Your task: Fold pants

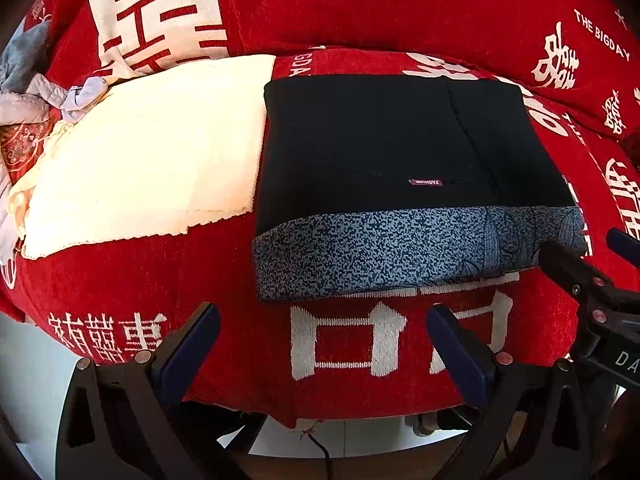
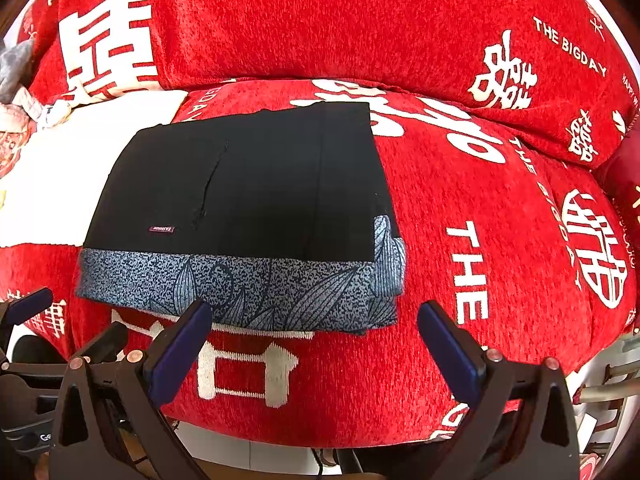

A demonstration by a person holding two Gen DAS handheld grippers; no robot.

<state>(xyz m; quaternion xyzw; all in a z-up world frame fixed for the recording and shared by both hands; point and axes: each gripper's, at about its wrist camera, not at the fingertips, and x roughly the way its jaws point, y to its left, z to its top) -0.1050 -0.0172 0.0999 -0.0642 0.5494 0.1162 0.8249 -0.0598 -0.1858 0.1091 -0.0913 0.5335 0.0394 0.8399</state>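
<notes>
The pants (image 1: 384,152) lie folded into a flat black rectangle with a blue speckled leaf-print band along the near edge, on the red sofa seat. The right wrist view shows the same folded pants (image 2: 248,200). My left gripper (image 1: 322,320) is open, just short of the band's near edge, with nothing between its fingers. My right gripper (image 2: 314,316) is open too, hovering at the band's near right corner without gripping it. In the left wrist view the right gripper's fingers (image 1: 568,264) show at the right, by the band's end.
The sofa wears a red cover (image 2: 500,240) with white characters and "THE BIGDAY" lettering; its back cushions (image 2: 360,20) rise behind. A cream cloth (image 1: 152,152) lies left of the pants, with crumpled grey and patterned fabric (image 1: 32,92) at the far left. White floor (image 1: 36,380) shows below the seat's front edge.
</notes>
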